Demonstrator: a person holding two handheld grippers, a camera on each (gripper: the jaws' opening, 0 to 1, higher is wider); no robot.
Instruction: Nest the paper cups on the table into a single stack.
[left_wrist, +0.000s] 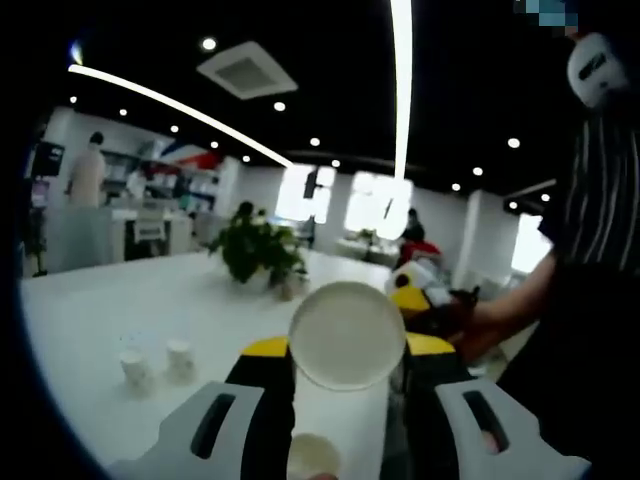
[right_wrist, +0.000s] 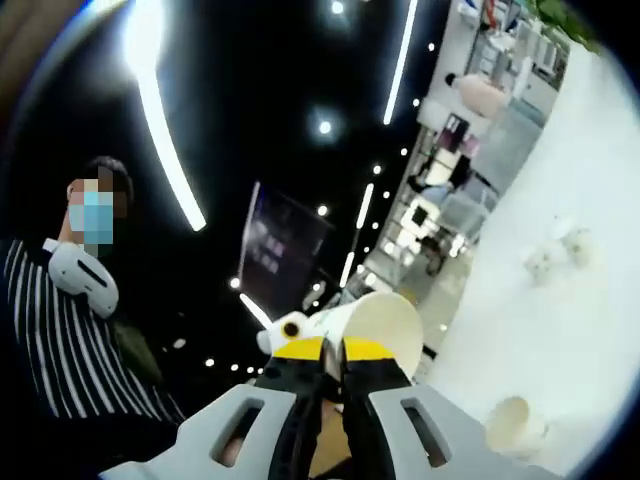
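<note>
Gripping a white paper cup (left_wrist: 347, 335) between its yellow-tipped jaws, the left gripper (left_wrist: 347, 352) holds it above the white table (left_wrist: 90, 320), base toward the camera. In the right gripper view, the right gripper (right_wrist: 333, 352) has its jaws pressed together at a cup (right_wrist: 385, 322), though whether they pinch its rim is unclear. 2 more cups (left_wrist: 158, 362) stand well apart on the table, another (left_wrist: 313, 456) lies nearer. Squeezing could crush a rim and jam the nesting.

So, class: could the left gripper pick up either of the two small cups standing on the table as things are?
Probably not yet: the left gripper already holds a paper cup between its jaws, though the two cups stand unobstructed.
</note>
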